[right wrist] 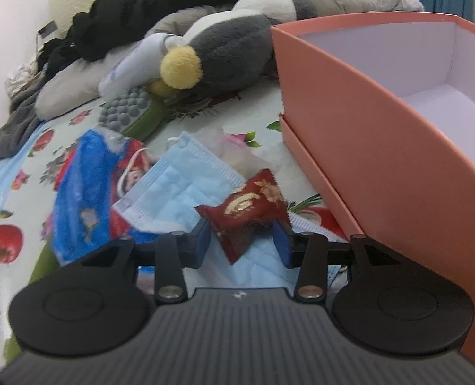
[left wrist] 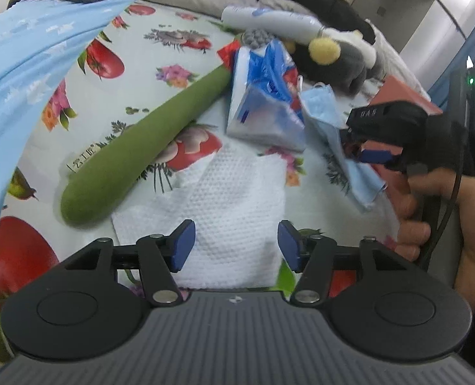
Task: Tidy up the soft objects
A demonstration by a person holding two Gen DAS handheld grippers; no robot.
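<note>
While the left gripper (left wrist: 236, 245) hangs with fingers apart over the white paper towel (left wrist: 224, 199), the right gripper's (right wrist: 245, 243) fingers stand apart around a red snack packet (right wrist: 245, 216).

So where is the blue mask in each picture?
Left wrist view: the mask is right of centre, beside the tissue pack and running under the right gripper.
Right wrist view: the mask is at centre, under the red packet.
Shared landmark: the plush toy's yellow ball, behind the mask in both.
</note>
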